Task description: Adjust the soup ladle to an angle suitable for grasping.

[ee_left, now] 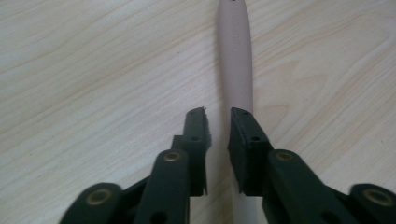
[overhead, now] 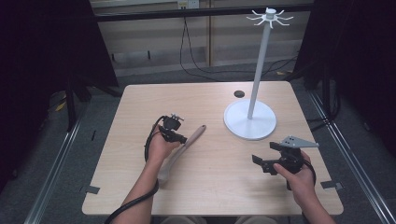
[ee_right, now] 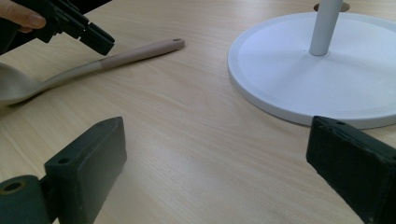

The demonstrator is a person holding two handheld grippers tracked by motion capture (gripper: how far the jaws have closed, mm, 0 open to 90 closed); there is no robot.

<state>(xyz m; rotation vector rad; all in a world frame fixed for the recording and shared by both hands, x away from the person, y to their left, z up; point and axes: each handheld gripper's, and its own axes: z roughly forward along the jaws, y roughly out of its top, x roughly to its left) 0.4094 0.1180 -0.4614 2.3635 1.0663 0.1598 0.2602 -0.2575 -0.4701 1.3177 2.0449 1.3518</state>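
Table (overhead: 215, 186) of pale wood is carrying three things: a beige spoon, a white hanging stand and a small dark disc (overhead: 239, 94) lying near the far edge.

Spoon (overhead: 180, 151) is lying flat left of centre, its bowl pointing toward the person and its handle end, with a small hole, angling toward the stand. In the right gripper view the bowl is sitting at the left edge and the handle is running toward the stand's base.

Left gripper (overhead: 181, 138) is being held in the person's left hand (overhead: 159, 148) over the middle of the spoon. In the left gripper view (ee_left: 218, 122) the jaws are standing narrowly parted with the handle passing between and beneath them; contact with the handle cannot be told, so the gripper is reading as unclenched rather than grasping.

Right gripper (overhead: 261, 164) is being held in the right hand (overhead: 296, 179) near the table's right front, well apart from the spoon. Its jaws are standing wide apart (ee_right: 219, 182), grasping nothing.

Stand (overhead: 251, 119) is standing upright right of centre, with a round white base, a slim pole and a ring of hooks at the top.
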